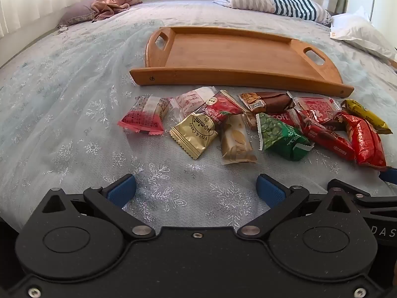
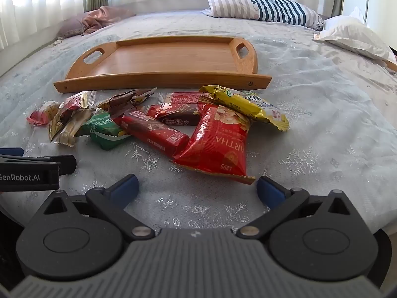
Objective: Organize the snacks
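Wooden tray (image 2: 158,59) lies lengthwise across the bed (image 2: 322,124), snack packets (image 2: 173,124) strewn along its near side at mixed angles, while left gripper (image 1: 196,188) and right gripper (image 2: 197,188) hover spread, empty.

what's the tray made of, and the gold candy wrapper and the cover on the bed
The brown handled tray looks like wood or bamboo with a smooth satin finish: fine grain lines and a faint sheen. The gold candy wrapper appears to be metallic foil or foil-look plastic: shiny, with crimped edges. The pale bed cover seems a sheer mesh fabric with glittery silver snowflakes.
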Available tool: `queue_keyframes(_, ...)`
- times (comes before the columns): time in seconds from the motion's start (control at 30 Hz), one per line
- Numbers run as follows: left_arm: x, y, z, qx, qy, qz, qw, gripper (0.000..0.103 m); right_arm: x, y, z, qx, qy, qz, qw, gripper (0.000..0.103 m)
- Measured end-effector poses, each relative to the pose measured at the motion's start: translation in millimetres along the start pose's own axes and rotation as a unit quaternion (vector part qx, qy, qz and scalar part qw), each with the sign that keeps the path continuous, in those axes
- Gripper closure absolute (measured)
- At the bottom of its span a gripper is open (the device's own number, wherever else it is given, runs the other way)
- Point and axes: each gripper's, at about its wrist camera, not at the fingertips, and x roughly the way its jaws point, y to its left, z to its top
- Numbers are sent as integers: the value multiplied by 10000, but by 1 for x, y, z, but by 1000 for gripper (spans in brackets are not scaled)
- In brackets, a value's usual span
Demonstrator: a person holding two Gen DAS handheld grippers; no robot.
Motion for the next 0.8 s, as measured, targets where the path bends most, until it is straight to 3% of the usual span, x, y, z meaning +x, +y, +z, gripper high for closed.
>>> queue_keyframes(0.8, 0, 1, 0, -35, -1, -39, 10000, 0, 1, -2, 0, -15, 8, -19, 10000, 0)
